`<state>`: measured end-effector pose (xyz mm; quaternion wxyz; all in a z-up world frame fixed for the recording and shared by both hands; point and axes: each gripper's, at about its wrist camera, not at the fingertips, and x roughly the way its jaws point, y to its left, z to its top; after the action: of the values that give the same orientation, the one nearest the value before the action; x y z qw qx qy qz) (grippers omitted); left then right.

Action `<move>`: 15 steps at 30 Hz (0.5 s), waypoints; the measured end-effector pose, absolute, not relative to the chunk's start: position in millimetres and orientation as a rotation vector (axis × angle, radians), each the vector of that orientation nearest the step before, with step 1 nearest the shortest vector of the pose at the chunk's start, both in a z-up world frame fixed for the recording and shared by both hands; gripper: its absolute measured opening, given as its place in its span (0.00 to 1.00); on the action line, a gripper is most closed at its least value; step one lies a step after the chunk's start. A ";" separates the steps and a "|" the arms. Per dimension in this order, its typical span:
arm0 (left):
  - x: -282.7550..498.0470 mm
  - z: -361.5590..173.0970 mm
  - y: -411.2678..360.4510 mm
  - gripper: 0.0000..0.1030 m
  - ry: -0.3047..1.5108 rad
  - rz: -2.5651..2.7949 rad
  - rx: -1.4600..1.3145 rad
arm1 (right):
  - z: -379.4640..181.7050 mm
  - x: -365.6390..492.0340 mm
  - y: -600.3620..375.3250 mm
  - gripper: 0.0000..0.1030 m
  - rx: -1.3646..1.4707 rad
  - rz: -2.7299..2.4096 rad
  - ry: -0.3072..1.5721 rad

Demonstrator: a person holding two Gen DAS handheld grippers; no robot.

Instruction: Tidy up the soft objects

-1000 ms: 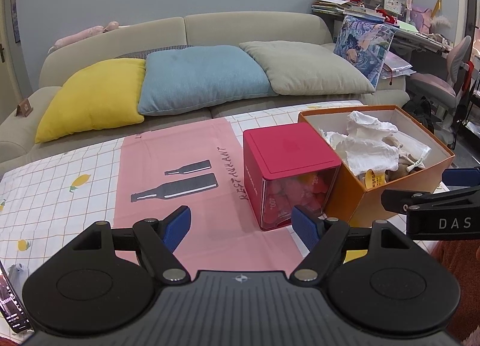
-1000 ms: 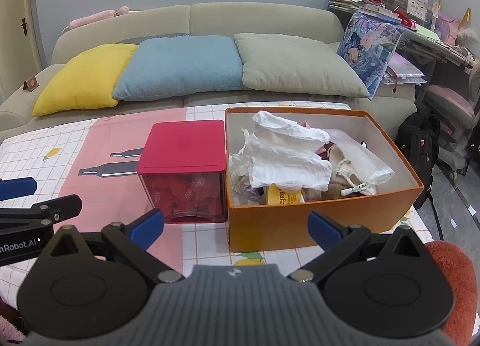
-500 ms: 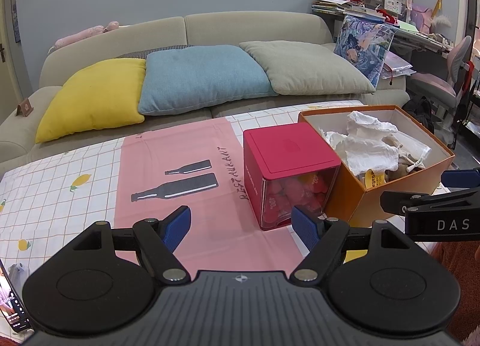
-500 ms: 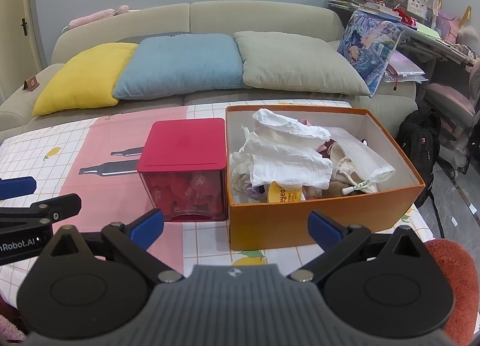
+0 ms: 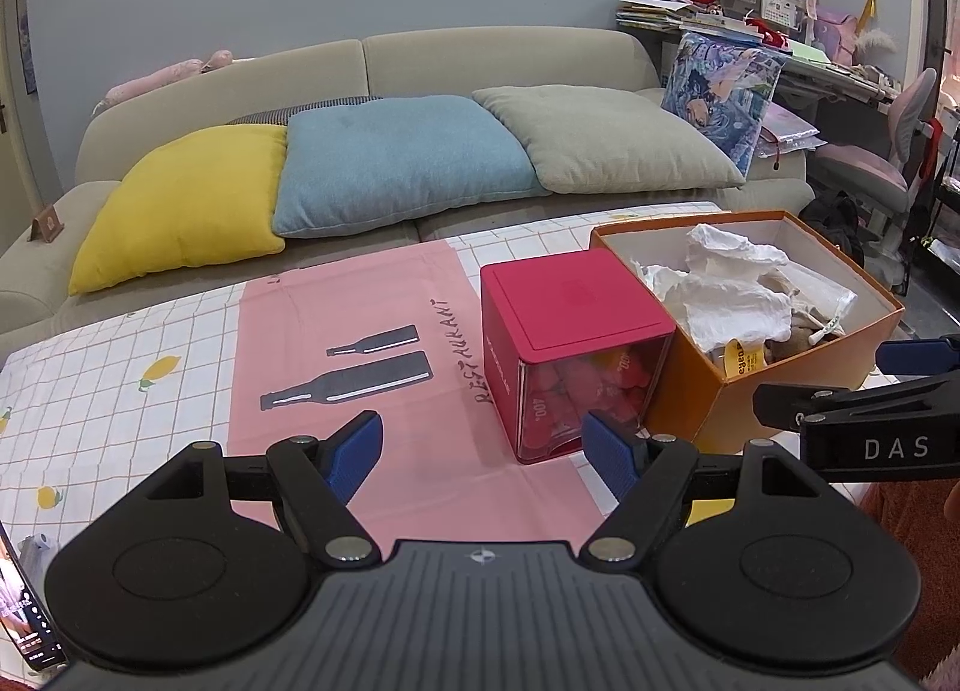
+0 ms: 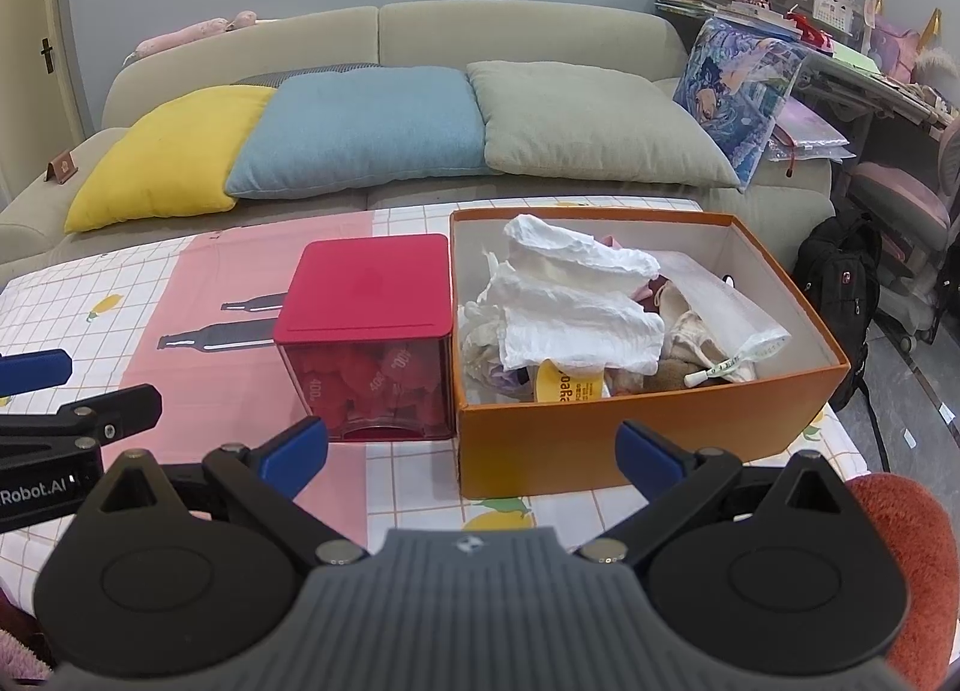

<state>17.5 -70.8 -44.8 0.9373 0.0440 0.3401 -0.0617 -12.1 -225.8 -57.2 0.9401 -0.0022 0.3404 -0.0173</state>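
An orange box (image 6: 654, 427) stands on the table, filled with crumpled white cloths (image 6: 570, 307) and other soft items; it also shows in the left wrist view (image 5: 690, 385). A red cube box (image 6: 369, 295) with a clear front stands against its left side, also in the left wrist view (image 5: 570, 301). My left gripper (image 5: 483, 448) is open and empty, low over the pink cloth in front of the red box. My right gripper (image 6: 471, 448) is open and empty, in front of the orange box's near wall.
The table wears a checked cloth with a pink panel (image 5: 336, 331). A sofa with yellow (image 6: 168, 151), blue and grey cushions stands behind. A cluttered desk, chair and black backpack (image 6: 840, 283) are at right. A phone (image 5: 24, 613) lies at the left edge.
Both grippers have barely moved; the right one has edged slightly forward. Both stay open and empty.
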 end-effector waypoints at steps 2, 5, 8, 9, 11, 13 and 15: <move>17.3 -44.2 -70.9 0.86 0.694 -0.125 0.091 | -58.0 -12.2 -225.9 0.97 -0.002 -0.036 0.695; 17.3 -44.4 -70.7 0.86 0.694 -0.125 0.090 | -58.0 -12.0 -226.2 0.97 -0.003 -0.035 0.696; 17.4 -44.2 -70.4 0.86 0.694 -0.126 0.090 | -58.3 -12.4 -225.9 0.97 -0.003 -0.036 0.699; 17.4 -44.3 -70.4 0.86 0.694 -0.125 0.090 | -58.5 -12.6 -225.9 0.97 -0.003 -0.035 0.700; 17.7 -43.3 -70.1 0.86 0.694 -0.122 0.089 | -58.7 -12.7 -225.6 0.97 -0.002 -0.036 0.703; 17.6 -42.4 -69.6 0.86 0.693 -0.120 0.085 | -58.9 -12.8 -225.4 0.97 -0.003 -0.036 0.706; 17.4 -42.1 -69.4 0.86 0.693 -0.119 0.085 | -59.1 -12.9 -225.1 0.97 -0.004 -0.034 0.708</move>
<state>17.4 -69.4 -42.1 0.9379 0.0416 0.3394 -0.0582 -12.9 -225.1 -59.1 0.9378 -0.0019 0.3467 -0.0167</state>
